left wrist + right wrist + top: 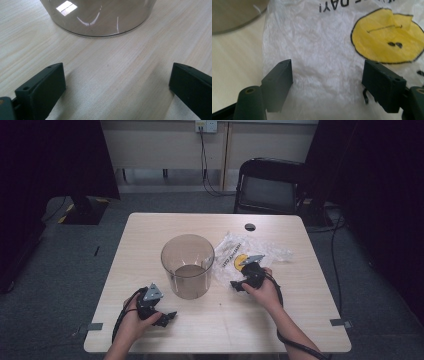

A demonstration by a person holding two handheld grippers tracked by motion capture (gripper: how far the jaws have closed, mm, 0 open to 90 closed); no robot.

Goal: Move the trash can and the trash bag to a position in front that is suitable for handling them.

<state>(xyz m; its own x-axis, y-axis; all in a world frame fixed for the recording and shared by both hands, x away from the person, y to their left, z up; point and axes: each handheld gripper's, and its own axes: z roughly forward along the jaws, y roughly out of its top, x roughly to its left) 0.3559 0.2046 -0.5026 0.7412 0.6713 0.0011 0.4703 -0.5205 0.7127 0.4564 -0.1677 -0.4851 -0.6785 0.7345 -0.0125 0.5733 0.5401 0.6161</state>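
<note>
The plastic bag (247, 254), clear with a yellow smiley face and dark lettering, lies flat on the table (300, 320), just to the right of the smoky transparent bucket (187, 266). The right hand-held gripper (328, 75) hovers over the bag's near part, jaws spread wide with nothing pinched between them. The left hand-held gripper (117, 85) sits low over bare table near the bucket's base, jaws also wide apart and empty.

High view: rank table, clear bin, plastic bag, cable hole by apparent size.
1. table
2. clear bin
3. plastic bag, close to the bin in spread; it lies flat and the right claw covers part of it, so this order is unsure
4. cable hole
</note>
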